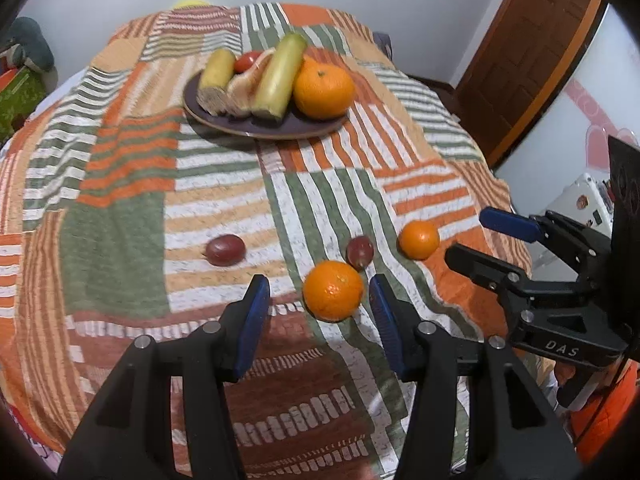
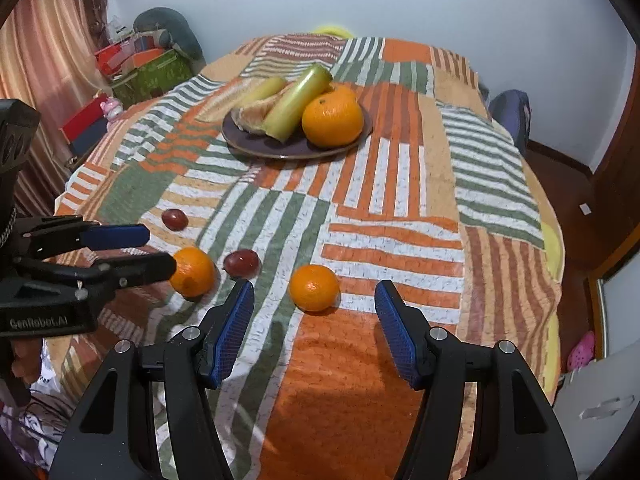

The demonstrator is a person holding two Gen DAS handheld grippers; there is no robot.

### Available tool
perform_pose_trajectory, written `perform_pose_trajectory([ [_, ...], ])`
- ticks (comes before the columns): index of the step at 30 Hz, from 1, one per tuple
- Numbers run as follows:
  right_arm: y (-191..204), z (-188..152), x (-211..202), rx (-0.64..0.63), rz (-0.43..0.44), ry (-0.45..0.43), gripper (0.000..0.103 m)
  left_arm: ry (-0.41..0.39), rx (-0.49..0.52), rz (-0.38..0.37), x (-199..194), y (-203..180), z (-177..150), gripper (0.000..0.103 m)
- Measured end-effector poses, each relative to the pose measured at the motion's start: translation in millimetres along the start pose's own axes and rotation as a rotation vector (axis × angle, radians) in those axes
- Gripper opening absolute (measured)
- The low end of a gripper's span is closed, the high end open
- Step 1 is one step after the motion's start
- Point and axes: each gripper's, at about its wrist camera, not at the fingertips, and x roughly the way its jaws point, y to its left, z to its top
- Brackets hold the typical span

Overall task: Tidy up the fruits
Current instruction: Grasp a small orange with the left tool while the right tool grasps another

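A dark plate (image 1: 296,130) (image 2: 256,148) at the far middle of the table holds a big orange (image 1: 323,88) (image 2: 333,120), two yellow-green bananas (image 1: 280,76) and peeled segments. Two small oranges and two dark red fruits lie loose in front. My left gripper (image 1: 318,292) is open, its fingers on either side of one small orange (image 1: 333,290) (image 2: 193,271). My right gripper (image 2: 314,300) is open just in front of the other small orange (image 2: 314,287) (image 1: 419,239). One red fruit (image 1: 360,252) (image 2: 241,262) lies between the oranges, the other (image 1: 225,249) (image 2: 175,219) farther left.
A patchwork striped cloth (image 1: 120,200) covers the round table. A small red tomato (image 1: 248,61) sits on the plate behind the bananas. Boxes and a curtain (image 2: 48,80) stand at the left, a wooden door (image 1: 532,52) at the right.
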Motion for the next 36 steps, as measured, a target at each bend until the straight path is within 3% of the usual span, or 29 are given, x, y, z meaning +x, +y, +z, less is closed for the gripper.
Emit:
perform_pose_trajectory([
  [7,-3.3,-1.6,19.2,0.021,0.031,0.038,0.059,0.04,0.036,0.005,21.1,-6.5,-5.3,0.051],
  [10,-4.0,-1.6,27.8,0.026,0.039,0.055,0.058,0.043,0.037,-0.008,26.8,-6.7,-5.6,0.041],
  [16,-4.1,-3.6,39.8,0.016,0.051,0.089,0.032,0.029,0.061,-0.027,27.8,-11.1,-4.9,0.037],
  [25,-10.3,4.2,27.6,0.045,0.072,0.044,0.032,-0.043,0.051,-0.012,6.9,-2.1,10.3,0.037],
  [36,-6.9,41.9,8.2,0.036,0.077,-0.064,0.032,-0.149,0.016,0.041,-22.7,22.6,45.1,0.037],
])
